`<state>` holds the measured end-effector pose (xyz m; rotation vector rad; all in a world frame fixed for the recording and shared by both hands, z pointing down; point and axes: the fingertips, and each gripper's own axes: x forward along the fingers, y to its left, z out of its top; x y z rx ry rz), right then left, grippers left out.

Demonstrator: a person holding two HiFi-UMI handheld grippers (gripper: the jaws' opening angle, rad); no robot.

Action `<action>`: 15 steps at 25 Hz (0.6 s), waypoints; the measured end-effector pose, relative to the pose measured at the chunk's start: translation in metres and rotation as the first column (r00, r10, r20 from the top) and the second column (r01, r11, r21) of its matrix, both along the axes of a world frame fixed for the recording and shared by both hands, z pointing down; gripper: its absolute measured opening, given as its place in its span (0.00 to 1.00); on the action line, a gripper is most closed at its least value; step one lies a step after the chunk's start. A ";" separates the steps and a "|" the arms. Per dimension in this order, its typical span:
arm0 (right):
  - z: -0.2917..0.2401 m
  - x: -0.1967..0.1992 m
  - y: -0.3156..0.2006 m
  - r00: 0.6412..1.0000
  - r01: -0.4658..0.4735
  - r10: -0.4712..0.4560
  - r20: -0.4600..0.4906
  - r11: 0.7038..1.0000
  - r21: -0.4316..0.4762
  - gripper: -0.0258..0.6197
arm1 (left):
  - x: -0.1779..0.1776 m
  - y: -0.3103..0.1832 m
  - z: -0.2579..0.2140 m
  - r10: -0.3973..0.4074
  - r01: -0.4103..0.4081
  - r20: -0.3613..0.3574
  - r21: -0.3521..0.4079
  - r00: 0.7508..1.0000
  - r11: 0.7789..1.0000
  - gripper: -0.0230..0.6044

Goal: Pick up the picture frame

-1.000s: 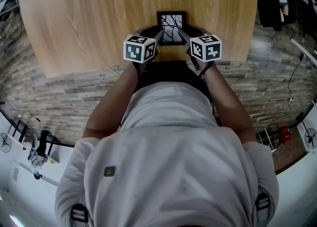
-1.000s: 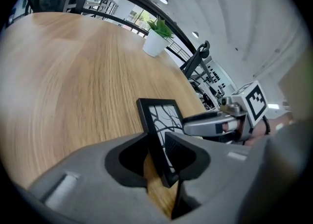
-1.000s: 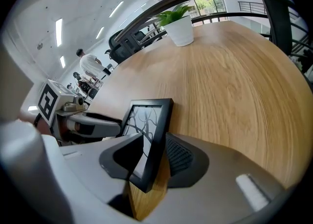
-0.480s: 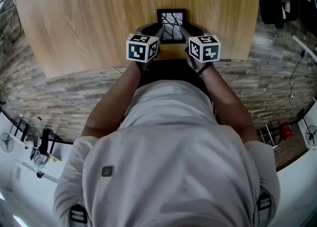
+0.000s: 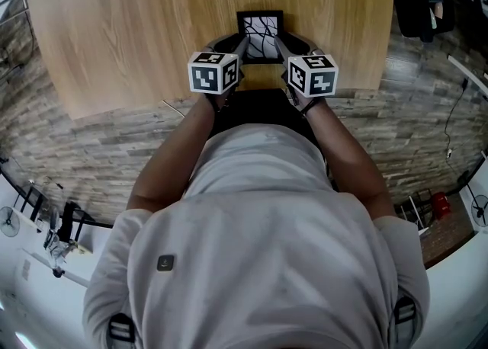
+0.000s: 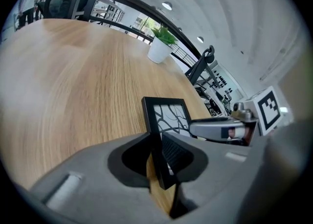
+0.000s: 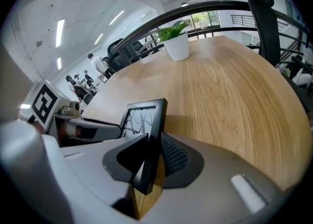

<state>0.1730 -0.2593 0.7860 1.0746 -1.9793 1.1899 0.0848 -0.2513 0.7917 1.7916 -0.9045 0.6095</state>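
A small black picture frame with a branch drawing stands on the wooden table, close to its near edge. My left gripper straddles the frame's left side bar and my right gripper straddles its right side bar. In the left gripper view the picture frame sits between the closing jaws of the left gripper, with a strip of wood showing beside it. In the right gripper view the picture frame sits between the closing jaws of the right gripper, with a small gap at the ribbed pad.
A potted plant in a white pot stands at the table's far side, and the potted plant shows in the right gripper view too. An office chair stands by the table. The person's body is against the table's near edge.
Both grippers' fingers have drawn in closer around the frame's two sides. The hands have stayed almost where they were.
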 end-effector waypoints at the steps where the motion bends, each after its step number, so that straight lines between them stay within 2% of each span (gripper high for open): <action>1: -0.004 -0.001 0.000 1.000 0.003 -0.003 0.000 1.000 0.011 0.18 | -0.001 0.000 -0.004 -0.003 0.003 0.002 0.012 1.000 1.000 0.16; 10: -0.061 0.010 0.007 1.000 -0.029 0.028 0.010 0.989 0.145 0.18 | 0.009 0.004 -0.061 0.002 -0.003 0.012 0.153 1.000 0.988 0.16; 15: -0.096 0.030 0.001 0.998 -0.063 0.059 0.022 0.966 0.252 0.18 | 0.028 -0.005 -0.101 0.013 -0.025 0.045 0.286 0.999 0.958 0.16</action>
